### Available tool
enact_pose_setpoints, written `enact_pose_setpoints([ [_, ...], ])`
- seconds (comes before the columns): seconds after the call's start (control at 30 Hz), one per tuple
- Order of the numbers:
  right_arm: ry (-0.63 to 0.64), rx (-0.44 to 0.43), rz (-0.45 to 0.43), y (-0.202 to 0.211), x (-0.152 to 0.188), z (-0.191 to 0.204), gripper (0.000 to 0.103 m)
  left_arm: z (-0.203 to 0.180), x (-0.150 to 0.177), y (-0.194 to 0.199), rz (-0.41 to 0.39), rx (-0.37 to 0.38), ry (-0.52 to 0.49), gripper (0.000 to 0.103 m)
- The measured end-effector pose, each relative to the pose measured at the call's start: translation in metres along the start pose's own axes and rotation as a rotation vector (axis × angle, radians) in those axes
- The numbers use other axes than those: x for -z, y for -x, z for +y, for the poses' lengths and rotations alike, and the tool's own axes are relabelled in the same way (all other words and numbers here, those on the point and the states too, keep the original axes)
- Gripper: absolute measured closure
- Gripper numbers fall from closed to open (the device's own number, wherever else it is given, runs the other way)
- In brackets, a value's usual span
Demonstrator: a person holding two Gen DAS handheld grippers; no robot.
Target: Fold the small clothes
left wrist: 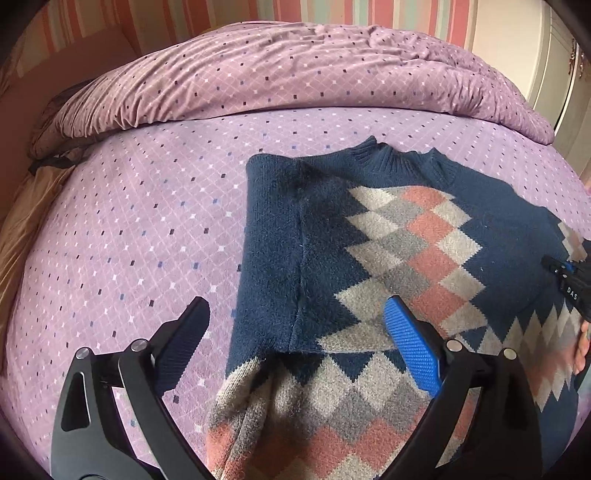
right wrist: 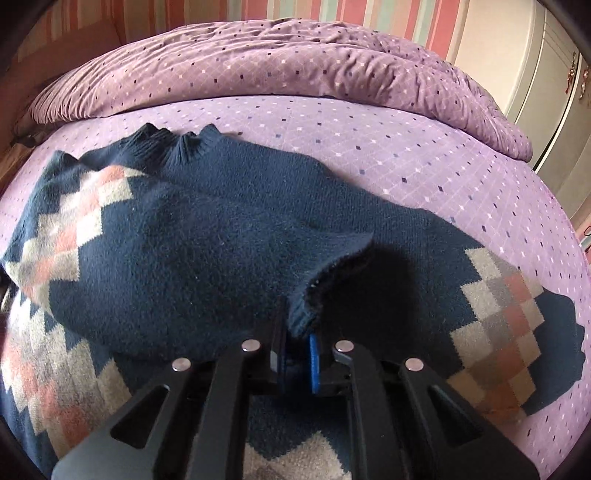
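A small navy sweater (left wrist: 436, 236) with a grey, white and salmon diamond pattern lies on the purple bed sheet (left wrist: 147, 221), collar away from me. Its left sleeve is folded over the front. My left gripper (left wrist: 295, 321) hovers open above the sweater's left side, one finger over the sheet, the blue-padded one over the pattern. In the right wrist view my right gripper (right wrist: 295, 350) is shut on the navy cuff (right wrist: 306, 314) of the sweater (right wrist: 177, 258), and the sleeve is lifted and draped across the body. The right gripper's tip (left wrist: 565, 280) shows at the left wrist view's right edge.
A rumpled purple duvet (left wrist: 295, 74) is heaped along the far side of the bed. Behind it are a striped wall (right wrist: 295, 11) and a white cabinet (right wrist: 554, 110) at the right. A brown cloth (left wrist: 22, 236) hangs at the bed's left edge.
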State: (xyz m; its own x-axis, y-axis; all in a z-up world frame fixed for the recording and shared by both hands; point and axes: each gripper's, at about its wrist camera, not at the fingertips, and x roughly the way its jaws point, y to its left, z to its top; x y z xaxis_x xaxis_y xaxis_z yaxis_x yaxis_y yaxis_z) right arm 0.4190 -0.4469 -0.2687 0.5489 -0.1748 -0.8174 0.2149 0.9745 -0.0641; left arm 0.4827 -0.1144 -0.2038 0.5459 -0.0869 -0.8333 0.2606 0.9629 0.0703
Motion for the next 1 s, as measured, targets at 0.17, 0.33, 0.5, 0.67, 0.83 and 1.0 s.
enact_pose_setpoints([
  [0.17,-0.018,-0.034,-0.043,0.037,-0.007,-0.007,0.069,0.001,-0.005,0.008,-0.025,0.014,-0.010,0.007],
  [0.33,-0.044,-0.043,-0.166,0.077,-0.013,-0.012,0.032,-0.007,-0.008,0.012,-0.043,0.037,-0.029,0.005],
  [0.5,0.016,-0.108,-0.033,0.036,-0.013,0.002,0.076,-0.018,-0.007,0.009,-0.053,0.023,-0.055,0.004],
  [0.67,0.040,-0.081,0.039,0.003,0.009,0.012,0.077,-0.017,-0.003,0.001,-0.033,0.036,-0.046,0.004],
  [0.83,0.075,-0.046,0.054,-0.016,0.021,0.020,0.077,-0.014,0.002,-0.002,-0.014,0.037,-0.045,0.004],
  [1.0,0.050,-0.060,0.041,0.001,0.014,0.016,0.075,-0.012,0.004,-0.003,-0.006,0.047,-0.043,0.004],
])
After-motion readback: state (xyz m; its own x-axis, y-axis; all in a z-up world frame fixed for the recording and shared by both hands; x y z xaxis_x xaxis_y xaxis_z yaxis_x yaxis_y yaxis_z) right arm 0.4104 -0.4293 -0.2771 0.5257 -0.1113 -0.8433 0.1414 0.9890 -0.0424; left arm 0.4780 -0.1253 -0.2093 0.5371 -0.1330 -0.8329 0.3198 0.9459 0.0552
